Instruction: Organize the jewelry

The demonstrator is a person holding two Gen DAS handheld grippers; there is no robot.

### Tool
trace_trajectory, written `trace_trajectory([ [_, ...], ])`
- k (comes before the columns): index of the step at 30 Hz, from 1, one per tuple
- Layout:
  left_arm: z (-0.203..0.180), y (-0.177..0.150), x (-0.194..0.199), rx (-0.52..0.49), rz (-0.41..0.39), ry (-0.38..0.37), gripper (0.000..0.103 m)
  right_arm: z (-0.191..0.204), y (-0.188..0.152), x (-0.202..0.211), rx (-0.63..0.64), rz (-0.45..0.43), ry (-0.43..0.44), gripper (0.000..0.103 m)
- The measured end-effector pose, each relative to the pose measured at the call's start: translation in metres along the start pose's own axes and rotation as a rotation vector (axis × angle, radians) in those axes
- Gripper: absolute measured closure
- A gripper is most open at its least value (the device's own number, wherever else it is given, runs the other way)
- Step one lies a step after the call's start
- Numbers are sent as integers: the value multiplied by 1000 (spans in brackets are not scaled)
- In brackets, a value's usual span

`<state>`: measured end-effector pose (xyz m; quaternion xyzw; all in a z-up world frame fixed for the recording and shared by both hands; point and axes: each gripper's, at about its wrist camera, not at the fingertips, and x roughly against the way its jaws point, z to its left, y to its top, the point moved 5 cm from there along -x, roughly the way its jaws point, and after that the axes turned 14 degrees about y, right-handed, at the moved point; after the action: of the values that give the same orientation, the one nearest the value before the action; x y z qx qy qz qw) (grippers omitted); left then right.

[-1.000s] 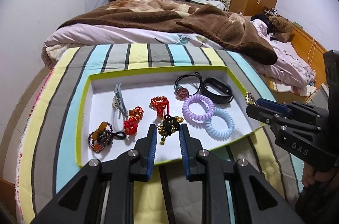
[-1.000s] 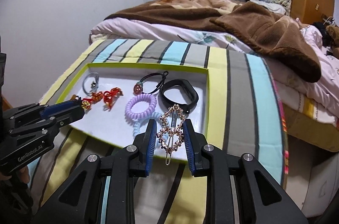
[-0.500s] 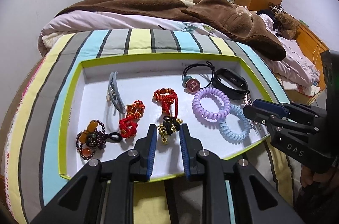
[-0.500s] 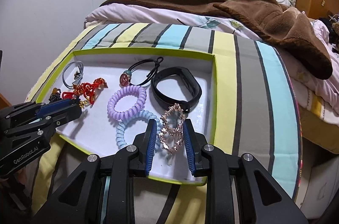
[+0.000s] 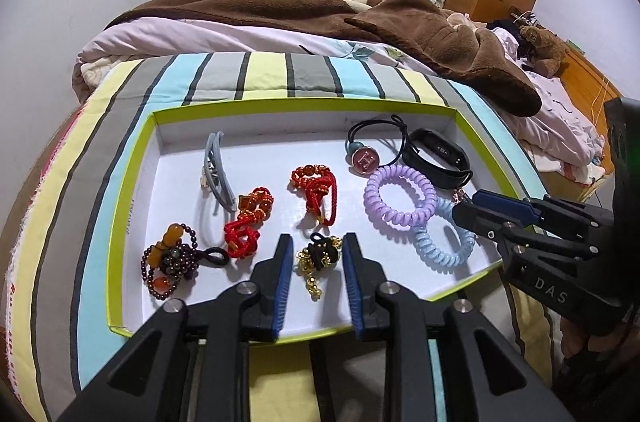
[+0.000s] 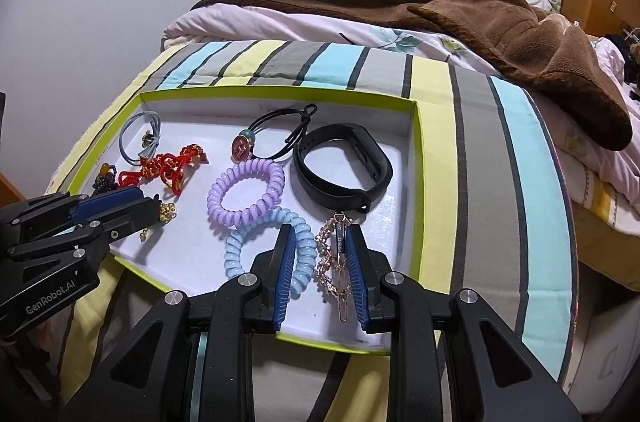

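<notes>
left gripper [image 5: 314, 262] jaws just opening, black-and-gold charm [image 5: 318, 260] lies loose between them, lower centre: dropped off | right gripper [image 6: 320, 258] has come down into the tray [image 6: 414, 190], rose-gold hair clip [image 6: 336, 262] between its blue pads, whether pinched I cannot tell | tray also holds purple coil tie [image 6: 246, 192], blue coil tie [image 6: 240, 254], black band [image 6: 342, 164]

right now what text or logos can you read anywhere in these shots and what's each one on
"GenRobot.AI": on the body of the left gripper, right wrist view.
"DAS": on the body of the right gripper, left wrist view.
"H": on the round pink charm of the black hair tie.
Small print on the gold hair clip: too small to read.
</notes>
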<state>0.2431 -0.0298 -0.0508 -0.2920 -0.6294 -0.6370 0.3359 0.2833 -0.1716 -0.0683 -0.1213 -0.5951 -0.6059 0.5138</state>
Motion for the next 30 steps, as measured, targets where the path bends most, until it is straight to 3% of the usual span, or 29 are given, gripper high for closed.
trace_trajectory([
  [4,1,0,2,5,-6,2,73,0,1,1,-3,-9,-2,75],
  [6,1,0,5,6,-12,3,68,1,1,3,-4,-18,4,62],
  [7,1,0,6,9,-14,6,66,1,1,4,-5,-22,4,61],
  [15,2,-3,23,20,-44,39,58,13,0,18,-4,-65,7,61],
  [21,5,-14,45,21,-89,110,58,24,-7,40,-19,-122,-6,61],
  [24,7,-22,54,42,-96,103,58,31,-14,51,-19,-147,-8,61],
  [30,11,-38,77,68,-143,158,58,49,-29,74,-12,-193,-23,61],
])
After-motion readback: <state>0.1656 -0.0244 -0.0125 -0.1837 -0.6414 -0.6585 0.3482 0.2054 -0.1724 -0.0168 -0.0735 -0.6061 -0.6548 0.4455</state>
